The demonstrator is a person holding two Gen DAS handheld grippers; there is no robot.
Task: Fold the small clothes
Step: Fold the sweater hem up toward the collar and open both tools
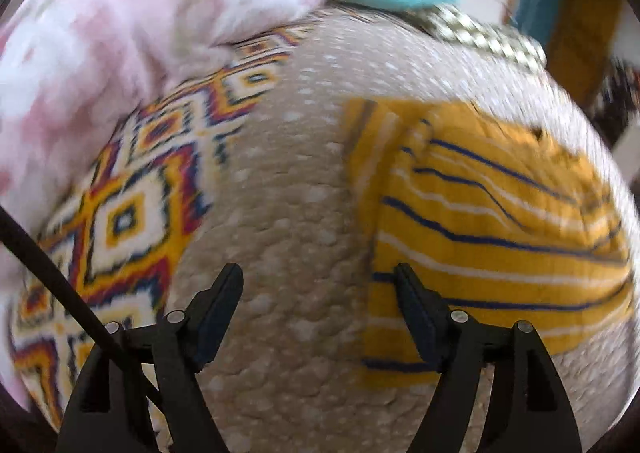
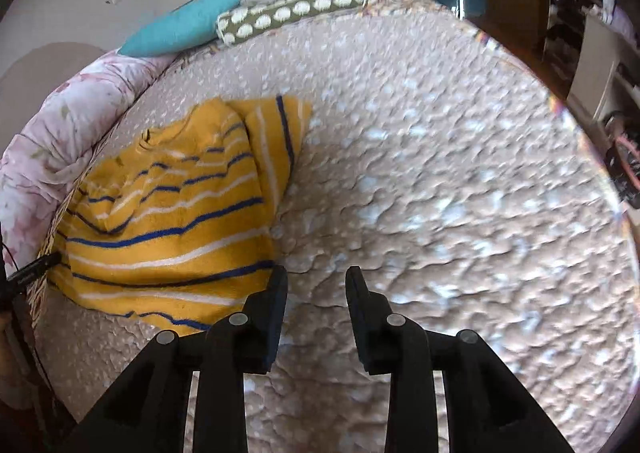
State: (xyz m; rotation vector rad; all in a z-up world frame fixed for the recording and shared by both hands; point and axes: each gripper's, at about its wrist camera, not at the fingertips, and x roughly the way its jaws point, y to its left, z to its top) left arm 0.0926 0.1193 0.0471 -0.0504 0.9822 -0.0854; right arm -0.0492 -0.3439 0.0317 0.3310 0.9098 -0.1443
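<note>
While the yellow striped garment (image 2: 172, 221) is lying partly folded on the bumpy beige bedcover (image 2: 420, 193), you are hovering both tools over it with nothing gripped. Your left gripper (image 1: 320, 293) is standing wide, one finger over the garment's near edge and the other over bare cover, likely so you can pinch that edge for the next fold. Your right gripper (image 2: 316, 293) is showing a narrow gap, empty, sitting just beside the garment's lower corner, over the cover. I'm counting one yellow garment, with one flap already turned across its top, probably a sleeve tucked in. There is also one patterned cloth (image 1: 132, 205) with diamonds lying off to the left, perhaps waiting its turn, though I cannot tell. At the far edge I'm seeing one teal cushion (image 2: 180, 27), one spotted bolster (image 2: 292, 9) and one pink floral quilt (image 2: 68, 125).
</note>
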